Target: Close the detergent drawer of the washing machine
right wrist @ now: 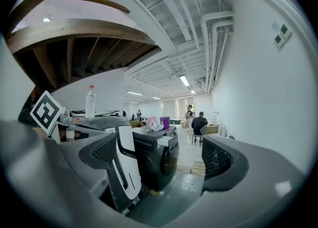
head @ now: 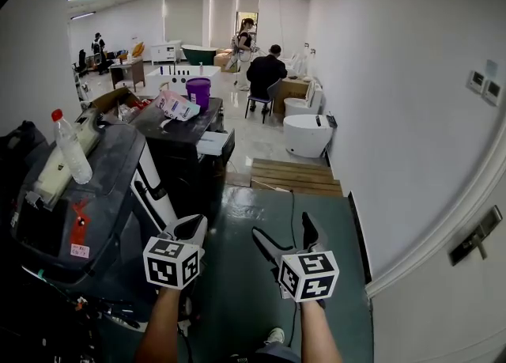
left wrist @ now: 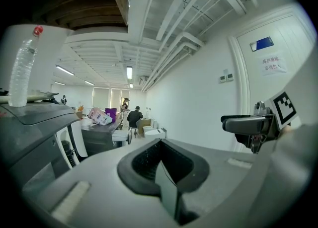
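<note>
Left gripper (head: pixel 192 228) and right gripper (head: pixel 283 231) each carry a white cube (head: pixel 171 262) printed with black square markers; their jaws are grey moulded plastic, lined with black ribbed pads (right wrist: pixel 217 158); the forearms (head: pixel 162 326) are unsleeved; a light shoe (head: pixel 274 336) shows nearest.

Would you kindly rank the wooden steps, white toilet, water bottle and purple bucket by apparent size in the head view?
Largest to smallest:
wooden steps
white toilet
water bottle, enlarged by nearness to the camera
purple bucket
</note>
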`<state>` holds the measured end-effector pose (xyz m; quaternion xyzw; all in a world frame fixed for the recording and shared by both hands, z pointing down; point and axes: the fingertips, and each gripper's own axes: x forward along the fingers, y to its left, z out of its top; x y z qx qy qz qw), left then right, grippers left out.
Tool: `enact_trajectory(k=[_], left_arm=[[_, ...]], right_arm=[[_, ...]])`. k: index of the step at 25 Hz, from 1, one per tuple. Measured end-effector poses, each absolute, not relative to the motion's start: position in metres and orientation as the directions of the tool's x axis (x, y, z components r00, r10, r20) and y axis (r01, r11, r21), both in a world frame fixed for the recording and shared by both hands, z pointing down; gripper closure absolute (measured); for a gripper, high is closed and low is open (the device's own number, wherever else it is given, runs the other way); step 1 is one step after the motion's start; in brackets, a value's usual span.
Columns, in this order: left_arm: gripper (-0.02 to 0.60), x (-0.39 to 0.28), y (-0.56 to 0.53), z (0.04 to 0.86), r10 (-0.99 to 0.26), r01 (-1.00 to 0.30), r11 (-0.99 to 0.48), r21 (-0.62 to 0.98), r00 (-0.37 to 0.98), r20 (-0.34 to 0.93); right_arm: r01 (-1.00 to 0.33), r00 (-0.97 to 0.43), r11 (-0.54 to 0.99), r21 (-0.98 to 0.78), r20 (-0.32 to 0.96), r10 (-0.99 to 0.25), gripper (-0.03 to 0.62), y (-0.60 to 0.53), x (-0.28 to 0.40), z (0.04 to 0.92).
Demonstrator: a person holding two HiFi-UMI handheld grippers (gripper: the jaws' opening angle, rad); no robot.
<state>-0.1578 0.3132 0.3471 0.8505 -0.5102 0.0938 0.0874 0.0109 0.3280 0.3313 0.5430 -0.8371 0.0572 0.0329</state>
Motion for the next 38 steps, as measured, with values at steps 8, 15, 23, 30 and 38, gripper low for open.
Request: enact_trajectory(k=[8, 15, 23, 30, 38], left_arm=[[0.581, -0.154, 0.291, 0.354, -0.851, -0.885, -0.462, 0.056, 0.460, 0.255], [0.581, -0.133, 0.245, 0.363, -0.851, -0.889, -0.455, 0.052, 0.451, 0.269], [0.581, -0.085, 0.156, 0.364, -0.850, -0.891, -0.451, 0.043, 0.444, 0.284], [0.581, -0.040, 0.085, 0.361, -0.853, -0.898, -0.438, 0.045, 0.431, 0.292], [0.581, -0.010, 0.021, 0.355, -0.881, -0.922, -0.384, 0.047, 0.382, 0.281]], right_arm=[[-0.915, -0.404, 0.400, -0.057, 0.117, -0.907, 0.031, 0.306, 0.017, 0.335], [-0.911, -0.413, 0.408, -0.063, 0.126, -0.902, 0.038, 0.258, 0.039, 0.345], [-0.900, -0.435, 0.430, -0.067, 0.139, -0.890, 0.056, 0.174, 0.083, 0.348], [-0.890, -0.456, 0.451, -0.068, 0.161, -0.875, 0.071, 0.100, 0.124, 0.349], [-0.865, -0.502, 0.497, -0.069, 0.164, -0.849, 0.071, 0.033, 0.155, 0.346]])
